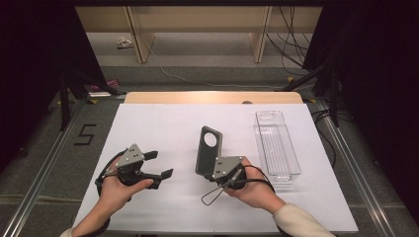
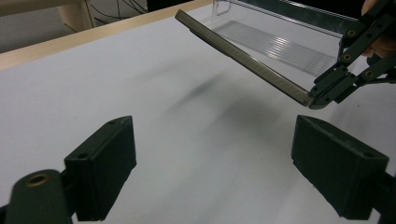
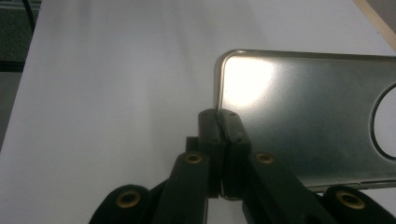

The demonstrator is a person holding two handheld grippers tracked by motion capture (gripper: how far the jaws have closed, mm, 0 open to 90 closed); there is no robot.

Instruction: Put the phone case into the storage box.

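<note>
A dark, flat phone case (image 1: 208,148) with a round camera hole stands tilted on edge above the white table sheet (image 1: 163,123). My right gripper (image 1: 206,173) is shut on its lower corner. In the right gripper view the jaws (image 3: 219,135) pinch the case (image 3: 299,116) by its rim. My left gripper (image 1: 160,164) rests at the left, open, with nothing between its jaws. In the left gripper view its jaws (image 2: 219,168) stand wide apart over bare sheet, with the case (image 2: 243,58) and the right gripper (image 2: 327,91) ahead of them.
A long clear plastic tray (image 1: 276,145) lies on the right of the sheet, just beyond my right hand; it sits behind the case in the left gripper view (image 2: 280,44). A wooden table edge (image 1: 212,97) runs along the far side.
</note>
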